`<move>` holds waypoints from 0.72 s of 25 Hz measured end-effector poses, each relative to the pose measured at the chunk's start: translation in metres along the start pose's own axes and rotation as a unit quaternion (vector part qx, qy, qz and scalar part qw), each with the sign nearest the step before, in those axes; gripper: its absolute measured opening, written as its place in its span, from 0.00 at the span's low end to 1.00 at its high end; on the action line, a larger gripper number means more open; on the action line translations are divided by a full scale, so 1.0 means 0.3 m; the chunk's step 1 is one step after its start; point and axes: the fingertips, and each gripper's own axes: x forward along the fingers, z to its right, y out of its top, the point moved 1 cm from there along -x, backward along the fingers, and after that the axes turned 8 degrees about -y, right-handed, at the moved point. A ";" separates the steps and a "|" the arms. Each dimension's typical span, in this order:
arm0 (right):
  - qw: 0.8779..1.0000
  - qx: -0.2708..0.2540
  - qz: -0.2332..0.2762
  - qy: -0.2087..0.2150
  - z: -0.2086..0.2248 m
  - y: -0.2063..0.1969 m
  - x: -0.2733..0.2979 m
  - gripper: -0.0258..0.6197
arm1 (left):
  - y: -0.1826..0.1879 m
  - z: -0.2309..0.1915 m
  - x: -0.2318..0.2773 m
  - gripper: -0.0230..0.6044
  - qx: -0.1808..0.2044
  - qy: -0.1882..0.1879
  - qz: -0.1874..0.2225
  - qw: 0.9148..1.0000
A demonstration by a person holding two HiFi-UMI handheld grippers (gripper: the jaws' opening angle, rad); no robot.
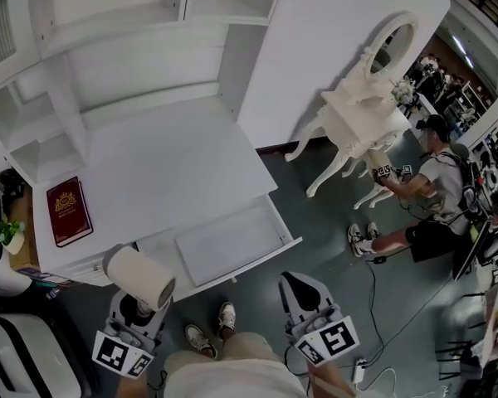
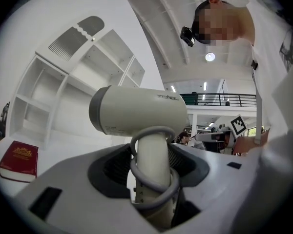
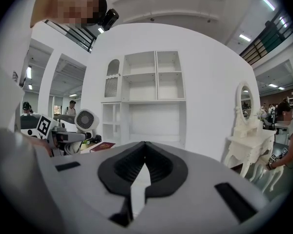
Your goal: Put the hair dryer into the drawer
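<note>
A cream hair dryer [image 1: 141, 277] stands upright at the lower left of the head view, its handle clamped in my left gripper [image 1: 137, 307]. In the left gripper view the hair dryer [image 2: 141, 111] fills the middle, with a grey cord looped round the handle where my left gripper [image 2: 154, 167] is shut on it. The white desk's drawer [image 1: 232, 243] is pulled open, and the part I see holds nothing. My right gripper [image 1: 299, 284] hangs just right of the drawer's front corner. Seen close, the right gripper [image 3: 144, 147] has its jaw tips together with nothing between them.
A red book [image 1: 69, 211] lies on the desk's left end, beside the white shelf unit [image 1: 108, 23]. A small potted plant [image 1: 7, 234] sits further left. A white vanity table [image 1: 361, 114] and a crouching person [image 1: 432, 197] are at the right. Cables trail over the floor.
</note>
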 end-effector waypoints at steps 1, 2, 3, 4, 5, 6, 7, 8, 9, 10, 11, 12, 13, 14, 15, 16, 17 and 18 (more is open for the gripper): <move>1.000 0.000 0.001 0.000 0.014 -0.001 0.004 0.05 | -0.009 0.002 0.017 0.40 0.002 -0.002 -0.004 1.000; 1.000 0.002 0.003 0.000 0.030 -0.004 0.008 0.05 | -0.019 0.004 0.034 0.40 0.004 -0.003 -0.007 1.000; 1.000 0.004 0.004 0.000 0.047 -0.010 0.015 0.05 | -0.029 0.007 0.051 0.40 0.005 -0.004 -0.011 1.000; 1.000 0.007 0.005 0.002 0.063 -0.014 0.024 0.05 | -0.037 0.009 0.067 0.40 0.006 -0.004 -0.014 1.000; 1.000 0.010 0.007 0.003 0.078 -0.015 0.036 0.05 | -0.044 0.011 0.082 0.40 0.006 -0.003 -0.017 1.000; 1.000 0.012 0.009 0.006 0.090 -0.012 0.049 0.05 | -0.049 0.011 0.094 0.40 0.006 -0.002 -0.021 1.000; 1.000 0.013 0.012 0.008 0.100 -0.009 0.063 0.05 | -0.054 0.009 0.104 0.40 0.006 -0.001 -0.025 1.000; 1.000 0.015 0.013 0.011 0.109 -0.007 0.079 0.05 | -0.058 0.006 0.114 0.40 0.007 0.001 -0.030 1.000; 1.000 0.018 0.014 0.015 0.116 -0.007 0.095 0.05 | -0.062 0.002 0.123 0.40 0.009 0.004 -0.036 0.999; 0.999 0.021 0.014 0.019 0.122 -0.008 0.109 0.05 | -0.067 -0.001 0.131 0.40 0.012 0.007 -0.042 0.999; 0.999 0.023 0.014 0.024 0.127 -0.009 0.121 0.05 | -0.072 -0.004 0.139 0.40 0.013 0.009 -0.048 0.999; 0.999 0.024 0.014 0.028 0.133 -0.012 0.132 0.05 | -0.080 -0.005 0.148 0.40 0.014 0.011 -0.053 0.998; 0.999 0.026 0.014 0.032 0.141 -0.014 0.142 0.05 | -0.091 -0.007 0.159 0.40 0.015 0.012 -0.059 0.998; 0.999 0.027 0.015 0.035 0.149 -0.017 0.152 0.05 | -0.105 -0.009 0.171 0.40 0.018 0.013 -0.067 0.998; 0.999 0.029 0.014 0.037 0.157 -0.021 0.162 0.05 | -0.123 -0.013 0.184 0.40 0.021 0.012 -0.077 0.997; 0.999 0.031 0.013 0.039 0.165 -0.026 0.171 0.05 | -0.143 -0.019 0.197 0.40 0.025 0.011 -0.088 0.996; 0.999 0.033 0.011 0.040 0.172 -0.034 0.179 0.05 | -0.165 -0.026 0.212 0.40 0.030 0.009 -0.099 0.995; 0.999 0.035 0.008 0.040 0.180 -0.043 0.185 0.05 | -0.189 -0.036 0.226 0.40 0.033 0.007 -0.109 0.993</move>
